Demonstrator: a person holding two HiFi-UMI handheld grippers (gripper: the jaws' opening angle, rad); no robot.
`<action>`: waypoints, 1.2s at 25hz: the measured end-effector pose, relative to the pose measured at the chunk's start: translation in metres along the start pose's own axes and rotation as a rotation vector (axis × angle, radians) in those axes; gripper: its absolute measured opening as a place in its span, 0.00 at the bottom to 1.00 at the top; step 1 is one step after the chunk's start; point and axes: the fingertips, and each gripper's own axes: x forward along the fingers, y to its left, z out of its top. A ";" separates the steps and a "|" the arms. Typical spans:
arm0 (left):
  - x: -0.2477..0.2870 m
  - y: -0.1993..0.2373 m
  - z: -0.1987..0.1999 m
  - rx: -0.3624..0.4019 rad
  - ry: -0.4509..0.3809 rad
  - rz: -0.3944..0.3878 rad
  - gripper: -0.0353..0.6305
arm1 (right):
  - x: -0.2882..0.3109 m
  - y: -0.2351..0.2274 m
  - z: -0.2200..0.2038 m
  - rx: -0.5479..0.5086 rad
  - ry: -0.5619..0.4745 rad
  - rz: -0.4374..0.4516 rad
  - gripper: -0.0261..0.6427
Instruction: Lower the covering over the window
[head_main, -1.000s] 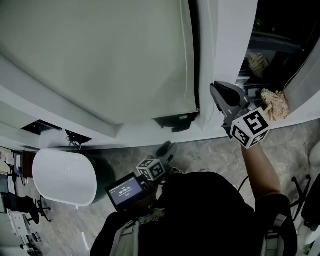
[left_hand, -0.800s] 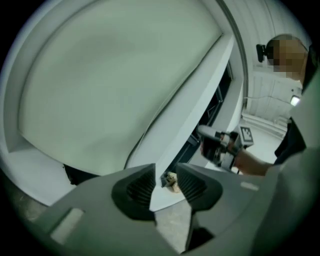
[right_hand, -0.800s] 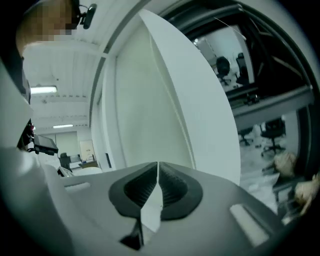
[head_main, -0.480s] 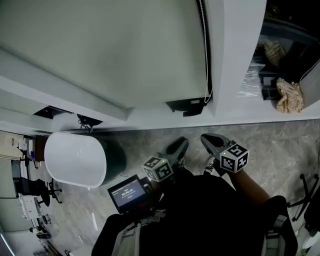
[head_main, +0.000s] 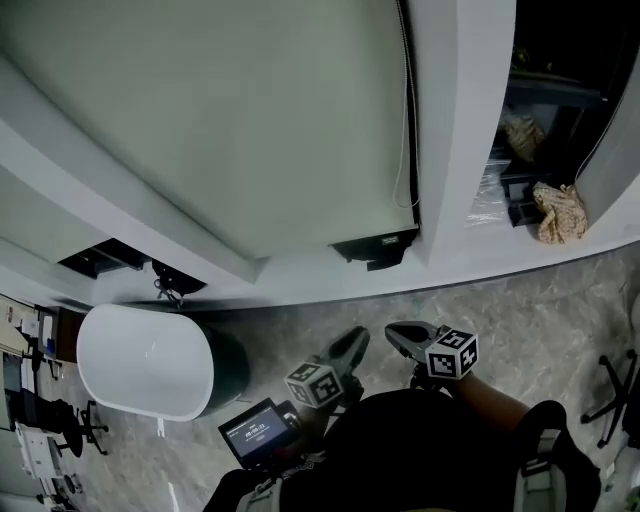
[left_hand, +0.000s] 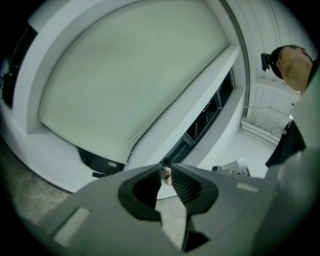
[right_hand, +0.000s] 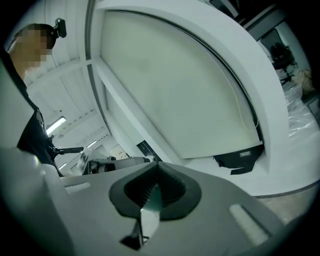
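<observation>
Head view steeply down, gripper views share blind (head_main: 200, 120)

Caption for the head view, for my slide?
Roller blind down to the sill; left gripper and right gripper, empty jaws just closing, hang low, clear of it.

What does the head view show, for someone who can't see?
A pale window blind hangs lowered, its cord at the right edge. Lower down, the left gripper and right gripper, both empty with jaws that have just been closing, sit above a stone floor.

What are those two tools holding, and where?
Nothing. The left tool, whose jaws have just been closing, and the shut right tool are empty.
</observation>
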 end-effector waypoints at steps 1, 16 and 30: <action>-0.015 0.002 0.000 0.009 -0.004 0.002 0.14 | 0.003 0.010 -0.003 -0.005 -0.009 -0.007 0.05; -0.174 -0.016 -0.062 0.026 0.100 -0.102 0.12 | -0.006 0.157 -0.088 0.018 -0.147 -0.140 0.05; -0.214 -0.109 -0.113 0.034 0.060 -0.131 0.07 | -0.099 0.219 -0.141 -0.020 -0.171 -0.117 0.05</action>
